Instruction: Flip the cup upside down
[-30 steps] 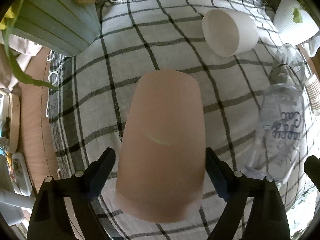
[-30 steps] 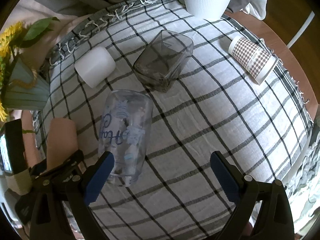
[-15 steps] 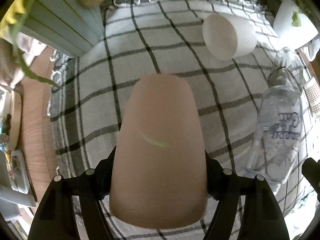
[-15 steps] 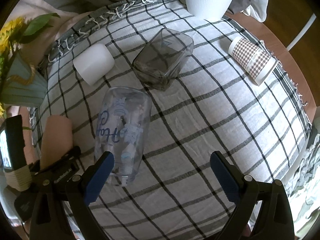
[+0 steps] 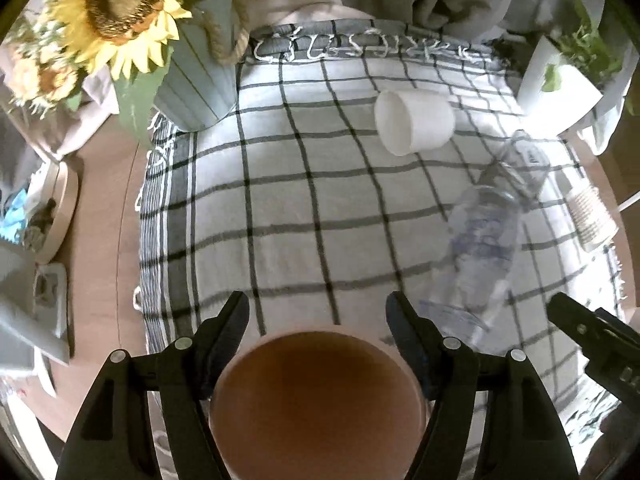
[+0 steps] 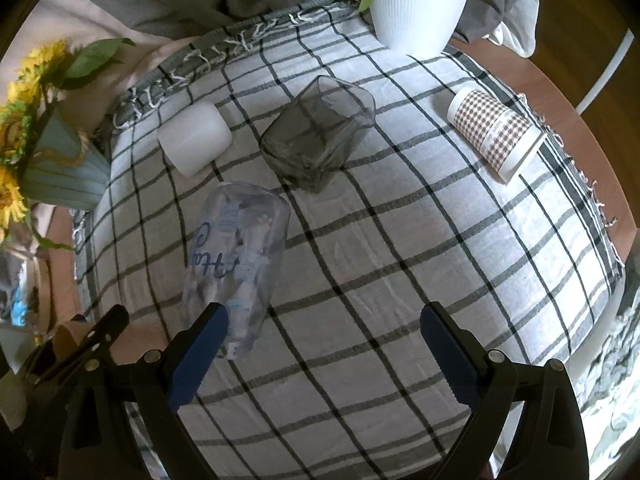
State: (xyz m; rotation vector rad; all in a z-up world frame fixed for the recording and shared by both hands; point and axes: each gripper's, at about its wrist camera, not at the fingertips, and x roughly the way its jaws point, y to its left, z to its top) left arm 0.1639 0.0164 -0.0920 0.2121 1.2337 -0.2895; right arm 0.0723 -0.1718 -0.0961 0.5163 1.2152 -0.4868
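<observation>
My left gripper is shut on a pink cup and holds it above the checked cloth. In the left wrist view I look into the cup's brown inside, its open mouth turned toward the camera. My right gripper is open and empty, low over the cloth, its left finger beside a clear printed glass that lies on its side. The left gripper's arm shows at the lower left edge of the right wrist view.
Lying on the cloth are a white cup, a smoky square glass and a checked paper cup. A white plant pot stands at the back. A sunflower vase stands at the left edge.
My left gripper closed on the pink cup, lifted it off the cloth and tipped it, so its mouth now faces the camera. The right gripper barely moved.
</observation>
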